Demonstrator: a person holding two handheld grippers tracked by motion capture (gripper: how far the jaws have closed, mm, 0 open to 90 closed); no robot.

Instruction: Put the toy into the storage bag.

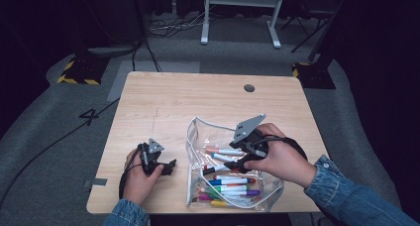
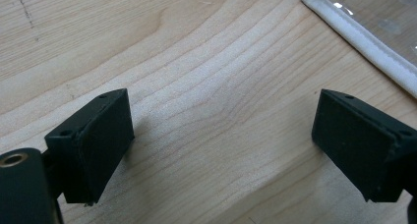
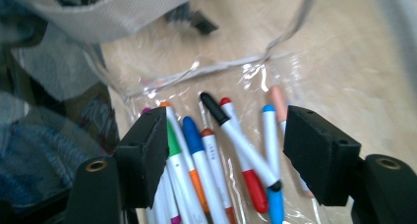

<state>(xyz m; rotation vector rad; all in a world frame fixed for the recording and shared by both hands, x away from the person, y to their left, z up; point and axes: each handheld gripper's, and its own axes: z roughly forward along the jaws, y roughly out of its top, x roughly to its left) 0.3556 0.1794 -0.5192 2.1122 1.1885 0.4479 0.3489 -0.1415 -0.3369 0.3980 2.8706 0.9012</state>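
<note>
The left hand [image 1: 141, 171] rested low on the table [image 1: 198, 97], near its front left corner, holding the left gripper [image 1: 168, 167] level with its jaws spread wide and nothing between them. The right hand [image 1: 277, 159] was held above the table's front right part, wrapped around the right gripper [image 1: 236, 162], which pointed down and leftward. Its jaws stood wide apart and held nothing. Both forearms, in denim sleeves, reached in over the table's near edge.
</note>
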